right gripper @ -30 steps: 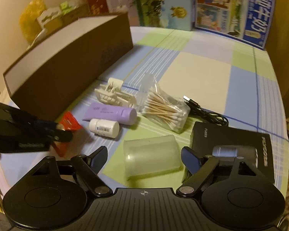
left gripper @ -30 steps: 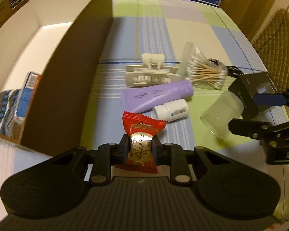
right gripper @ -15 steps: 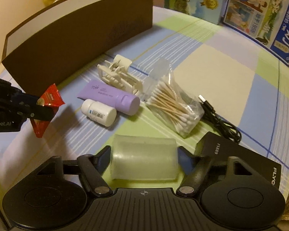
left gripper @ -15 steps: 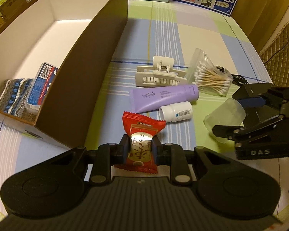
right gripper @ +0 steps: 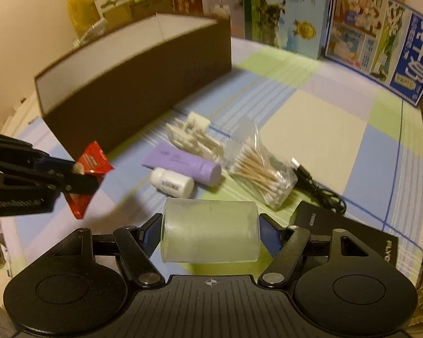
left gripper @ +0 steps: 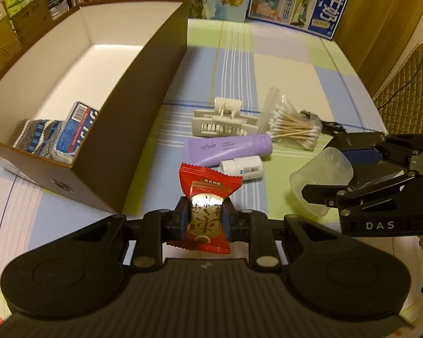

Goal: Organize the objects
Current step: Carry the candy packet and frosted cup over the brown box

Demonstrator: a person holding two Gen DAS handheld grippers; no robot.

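My left gripper is shut on a red snack packet and holds it above the checked tablecloth, just right of the brown box. From the right wrist view the same packet shows at the left in the left gripper. A translucent plastic cup lies sideways between the blue pads of my right gripper, which is shut on it. The left wrist view shows that cup off the table at the right.
The box holds a knitted cloth and a blue-white pack. On the cloth lie a hair claw, a purple tube, a white bottle, a bag of cotton swabs, a black box and a cable. Cartons line the far edge.
The right gripper closed on the cup and lifted it off the table. The left gripper rose with the packet, so more of the box's inside shows.
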